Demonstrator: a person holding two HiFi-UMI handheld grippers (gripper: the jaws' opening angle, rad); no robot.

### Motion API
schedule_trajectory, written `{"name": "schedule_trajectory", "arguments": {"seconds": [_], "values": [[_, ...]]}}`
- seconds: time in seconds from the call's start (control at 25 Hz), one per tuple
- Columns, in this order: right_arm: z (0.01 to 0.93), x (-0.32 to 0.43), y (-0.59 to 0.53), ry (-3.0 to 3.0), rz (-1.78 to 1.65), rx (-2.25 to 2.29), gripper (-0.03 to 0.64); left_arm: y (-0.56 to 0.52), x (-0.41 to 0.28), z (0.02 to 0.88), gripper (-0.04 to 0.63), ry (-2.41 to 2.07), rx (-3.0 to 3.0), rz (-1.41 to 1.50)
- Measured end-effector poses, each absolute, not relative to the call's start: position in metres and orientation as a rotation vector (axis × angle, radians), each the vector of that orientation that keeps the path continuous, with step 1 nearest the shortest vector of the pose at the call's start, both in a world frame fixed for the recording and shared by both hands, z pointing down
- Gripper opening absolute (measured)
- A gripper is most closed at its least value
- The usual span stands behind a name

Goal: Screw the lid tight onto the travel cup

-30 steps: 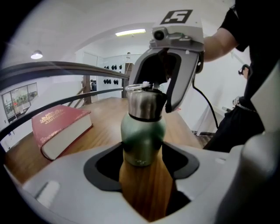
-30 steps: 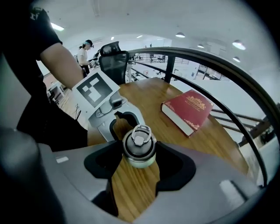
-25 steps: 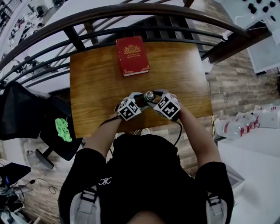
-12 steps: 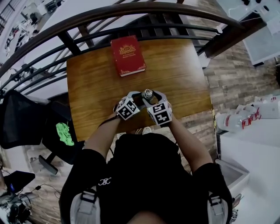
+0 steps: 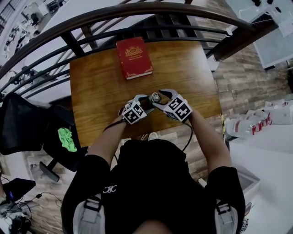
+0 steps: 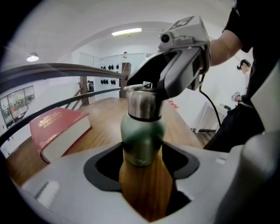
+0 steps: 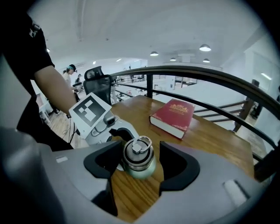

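The travel cup (image 5: 155,97) stands upright near the front edge of the wooden table (image 5: 100,91). It has a green body (image 6: 142,140) and a steel lid (image 7: 138,154) with a ring on top. My left gripper (image 6: 142,164) comes from the left, shut on the cup's green body. My right gripper (image 7: 139,165) comes from the right, its jaws close around the lid, shut on it. In the head view the left gripper (image 5: 147,103) and right gripper (image 5: 161,99) meet at the cup. The cup's base is hidden by the jaws.
A red book (image 5: 133,57) lies flat at the table's back edge, beyond the cup. A dark curved railing (image 5: 137,13) runs behind the table. A black chair (image 5: 59,132) with a green cloth stands left of the table.
My right gripper twisted round the lid toward me half a second ago and has now swung back out to the right. The left gripper and cup have stayed in place.
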State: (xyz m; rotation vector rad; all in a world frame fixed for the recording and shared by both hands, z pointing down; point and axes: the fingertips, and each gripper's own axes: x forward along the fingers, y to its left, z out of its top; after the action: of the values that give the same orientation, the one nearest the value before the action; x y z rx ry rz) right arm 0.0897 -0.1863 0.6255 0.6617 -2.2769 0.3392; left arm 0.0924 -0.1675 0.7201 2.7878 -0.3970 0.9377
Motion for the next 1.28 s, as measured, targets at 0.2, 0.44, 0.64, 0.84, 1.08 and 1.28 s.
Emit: {"name": "schedule_trajectory", "arguments": {"seconds": [0.2, 0.44, 0.64, 0.84, 1.08, 1.28], "values": [[0.631, 0.082, -0.187, -2.198, 0.320, 0.403, 0.250, -0.167, 0.093, 0.720, 0.327, -0.378, 2.787, 0.965], [0.636, 0.077, -0.184, -2.138, 0.332, 0.274, 0.247, -0.167, 0.093, 0.720, 0.327, -0.384, 2.784, 0.970], [0.635, 0.077, -0.186, -2.170, 0.359, 0.336, 0.247, -0.168, 0.092, 0.722, 0.327, -0.401, 2.779, 0.957], [0.635, 0.082, -0.190, -2.217, 0.469, 0.567, 0.245, -0.168, 0.092, 0.722, 0.328, -0.411, 2.766, 0.951], [0.634, 0.093, -0.191, -2.246, 0.664, 0.880, 0.235, -0.169, 0.093, 0.721, 0.328, -0.423, 2.762, 0.948], [0.637, 0.097, -0.189, -2.271, 0.774, 0.973, 0.235, -0.168, 0.092, 0.723, 0.330, -0.442, 2.726, 0.949]]}}
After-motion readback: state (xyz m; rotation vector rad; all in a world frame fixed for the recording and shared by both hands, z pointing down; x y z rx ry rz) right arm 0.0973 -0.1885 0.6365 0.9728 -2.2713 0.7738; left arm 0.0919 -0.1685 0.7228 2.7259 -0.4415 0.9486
